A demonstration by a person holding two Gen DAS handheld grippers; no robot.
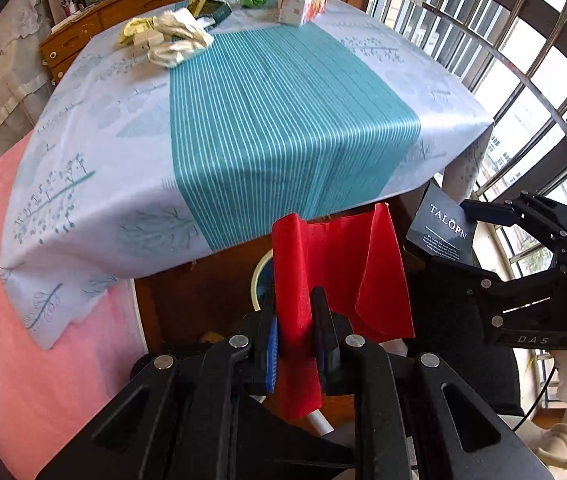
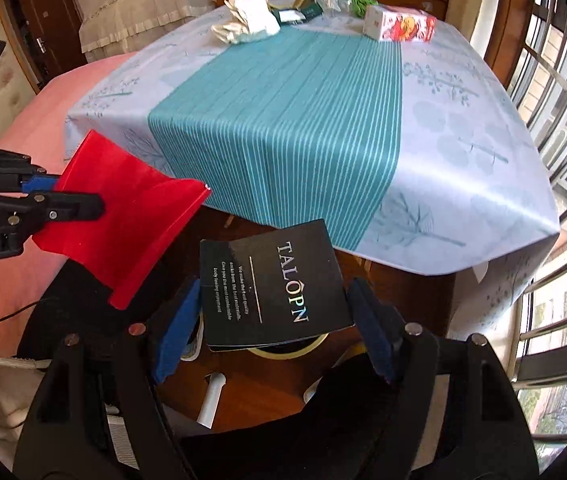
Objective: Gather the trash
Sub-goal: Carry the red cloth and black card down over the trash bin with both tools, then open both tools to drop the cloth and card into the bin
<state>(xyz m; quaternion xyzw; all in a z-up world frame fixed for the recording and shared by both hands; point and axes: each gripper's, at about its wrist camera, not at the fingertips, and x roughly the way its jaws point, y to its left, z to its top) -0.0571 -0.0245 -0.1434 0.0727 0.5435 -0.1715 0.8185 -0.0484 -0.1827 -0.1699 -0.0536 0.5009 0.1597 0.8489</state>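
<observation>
**Left wrist view: red sheet clamped, black card held alongside**

The left gripper (image 1: pixel 297 340) is closed on a folded red paper sheet (image 1: pixel 335 276), which stands upright between its fingers. To the right, the right gripper (image 1: pixel 483 216) holds a black card (image 1: pixel 441 226) printed TALOPN. Beyond lies the table (image 1: pixel 95 184) under a teal-striped cloth. At its far end sit crumpled wrappers (image 1: pixel 175 38) and a small carton (image 1: pixel 301 8).

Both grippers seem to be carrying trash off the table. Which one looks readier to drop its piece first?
Probably the right gripper: its black card hangs over a round rim below. The left gripper, shut on red paper, is beside it.
</observation>
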